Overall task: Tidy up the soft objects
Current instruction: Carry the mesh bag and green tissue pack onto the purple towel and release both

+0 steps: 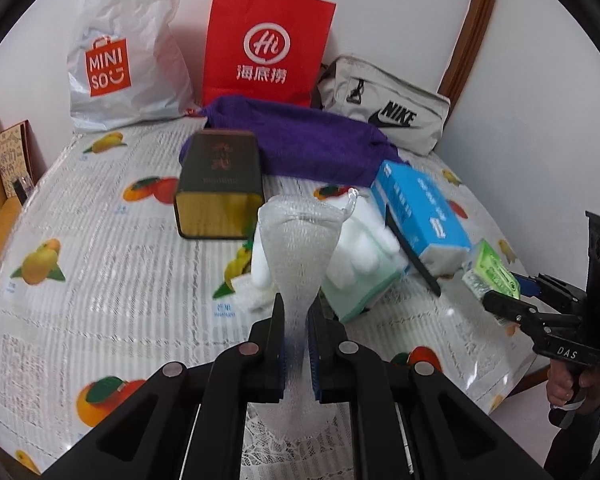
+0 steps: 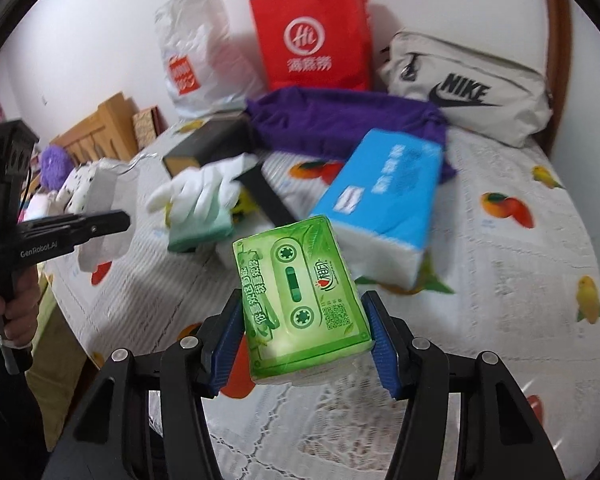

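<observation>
My left gripper [image 1: 296,316] is shut on a clear bubble-wrap bag [image 1: 300,248] and holds it above the table; it also shows in the right wrist view [image 2: 100,200]. My right gripper [image 2: 304,320] is shut on a green tissue pack [image 2: 300,296], lifted off the table; the pack shows at the right in the left wrist view [image 1: 492,276]. On the table lie a white glove [image 2: 204,188] on a pale green pack [image 2: 200,232], a blue tissue pack [image 2: 384,204], and a purple cloth [image 2: 340,120].
A dark box [image 1: 220,184] with a gold end lies mid-table. A red paper bag [image 1: 268,44], a white Miniso plastic bag [image 1: 128,52] and a grey Nike pouch [image 1: 384,104] stand at the back wall. The fruit-print tablecloth [image 1: 100,220] covers the table. Wooden furniture [image 2: 100,128] stands left.
</observation>
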